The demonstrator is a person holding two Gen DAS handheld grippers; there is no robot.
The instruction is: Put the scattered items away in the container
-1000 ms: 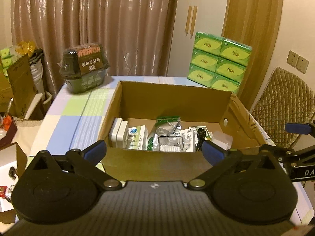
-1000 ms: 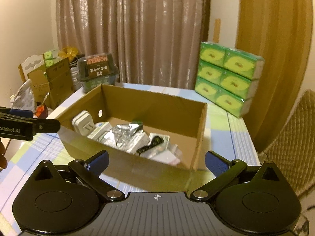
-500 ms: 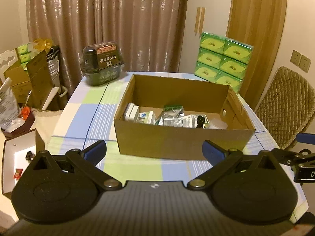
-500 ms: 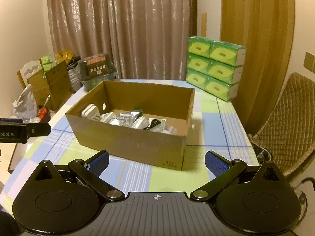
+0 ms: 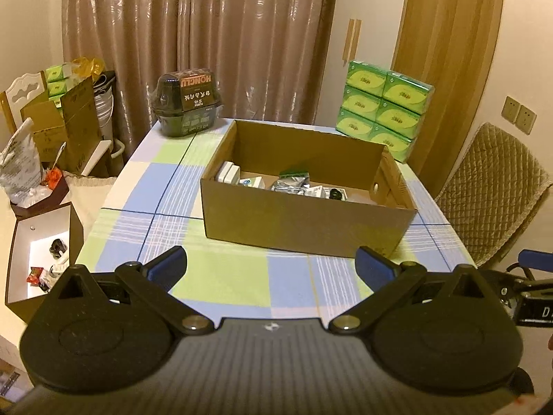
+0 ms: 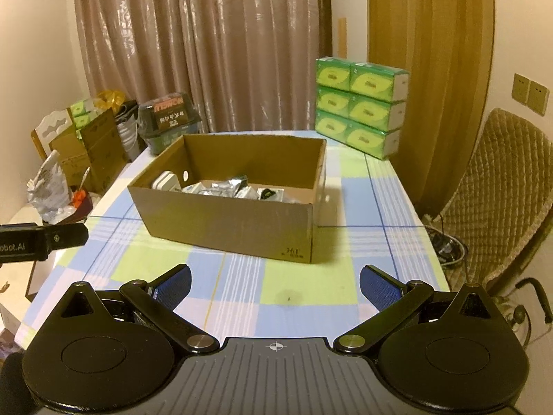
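Note:
An open cardboard box (image 5: 304, 221) stands on the checked tablecloth; it also shows in the right wrist view (image 6: 235, 218). Inside lie a white adapter (image 5: 228, 173), silver foil packets (image 5: 290, 184), small boxes and a black item (image 5: 334, 193). My left gripper (image 5: 271, 264) is open and empty, held back from the box's near wall. My right gripper (image 6: 274, 282) is open and empty, back from the box's near corner. Each gripper shows at the edge of the other's view.
A dark lidded tub (image 5: 188, 105) sits at the table's far left, stacked green tissue packs (image 5: 383, 110) at the far right. A padded chair (image 5: 490, 186) stands right of the table. Boxes and an open tray (image 5: 41, 252) sit left of it.
Both grippers have pulled back and up from the box, which now looks smaller and farther. Both stayed open and empty. The box's contents have not moved.

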